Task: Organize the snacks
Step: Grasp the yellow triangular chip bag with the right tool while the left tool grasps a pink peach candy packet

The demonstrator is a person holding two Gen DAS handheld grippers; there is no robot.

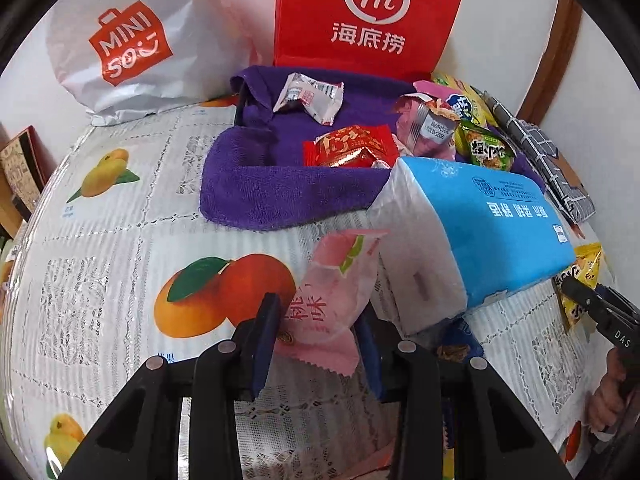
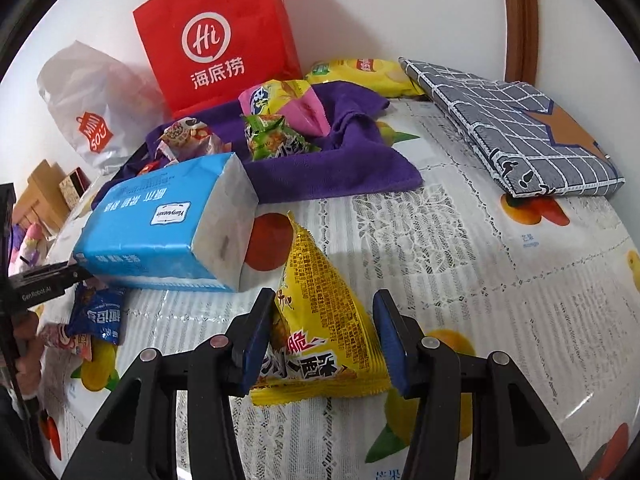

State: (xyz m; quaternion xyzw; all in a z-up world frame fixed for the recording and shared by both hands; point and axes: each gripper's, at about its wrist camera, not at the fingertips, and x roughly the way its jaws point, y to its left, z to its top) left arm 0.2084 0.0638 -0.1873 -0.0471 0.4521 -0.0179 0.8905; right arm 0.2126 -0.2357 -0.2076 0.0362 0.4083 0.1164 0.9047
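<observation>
My left gripper (image 1: 316,336) is shut on a pink peach-flavour snack packet (image 1: 332,284) and holds it above the tablecloth, next to a blue tissue pack (image 1: 492,232). My right gripper (image 2: 320,328) is shut on a yellow triangular snack packet (image 2: 320,320) just above the table. A purple towel (image 1: 256,184) at the back holds several snacks: a white packet (image 1: 310,96), a red packet (image 1: 348,146), a green packet (image 2: 272,138) and a pink-yellow bag (image 2: 288,104). A blue packet (image 2: 98,314) lies under the tissue pack's near end.
A red Haidilao paper bag (image 1: 372,12) and a white Miniso bag (image 1: 124,44) stand against the wall. A grey checked folded cloth (image 2: 512,124) lies at the right. A yellow chip bag (image 2: 360,74) lies behind the towel. A fruit-print tablecloth (image 2: 460,248) covers the table.
</observation>
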